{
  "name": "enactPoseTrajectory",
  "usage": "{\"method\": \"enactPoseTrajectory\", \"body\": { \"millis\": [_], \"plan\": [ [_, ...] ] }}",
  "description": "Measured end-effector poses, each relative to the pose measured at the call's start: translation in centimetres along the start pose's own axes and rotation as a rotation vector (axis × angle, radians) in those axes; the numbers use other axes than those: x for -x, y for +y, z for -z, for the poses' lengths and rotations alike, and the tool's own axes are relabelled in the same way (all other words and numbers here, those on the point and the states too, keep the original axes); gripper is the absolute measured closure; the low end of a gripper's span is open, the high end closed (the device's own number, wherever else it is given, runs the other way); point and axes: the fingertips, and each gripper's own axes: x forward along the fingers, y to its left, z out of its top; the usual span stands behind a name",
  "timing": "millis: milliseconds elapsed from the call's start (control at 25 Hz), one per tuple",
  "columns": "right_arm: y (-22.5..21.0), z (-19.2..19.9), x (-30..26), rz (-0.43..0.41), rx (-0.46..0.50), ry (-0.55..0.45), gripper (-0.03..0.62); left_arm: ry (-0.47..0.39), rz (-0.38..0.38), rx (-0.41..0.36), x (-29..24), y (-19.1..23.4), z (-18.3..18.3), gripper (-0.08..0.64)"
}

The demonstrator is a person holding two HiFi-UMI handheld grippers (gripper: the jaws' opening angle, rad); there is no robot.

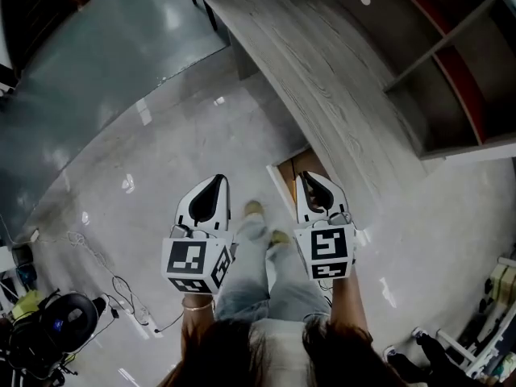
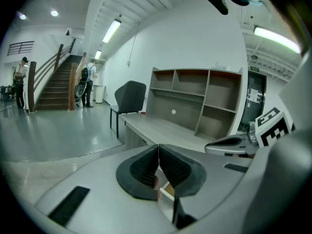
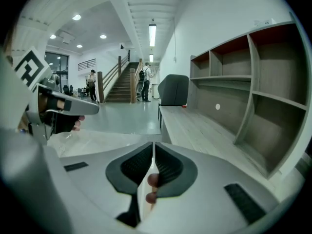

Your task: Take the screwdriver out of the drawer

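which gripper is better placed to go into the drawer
Right, probably: the right gripper is nearest the open drawer under the desk; the left gripper is farther away. Both are shut, empty.

The head view looks steeply down from above the desk's (image 1: 322,79) near end, with the left gripper (image 1: 211,188) and right gripper (image 1: 313,182) close below. Each gripper view looks level along the desk; both share the desk, shelves (image 3: 243,77), chair (image 2: 129,94) and stairs (image 3: 119,89).
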Motion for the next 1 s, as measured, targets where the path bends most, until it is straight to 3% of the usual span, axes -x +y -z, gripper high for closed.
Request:
{"method": "enactPoseTrajectory", "body": {
  "millis": [1000],
  "plan": [
    [-1.1,11.0,-7.1,0.027,-0.065,0.207,0.563,0.159,0.112,0.049,-8.3,1.1,9.1,0.541]
  ]
}}
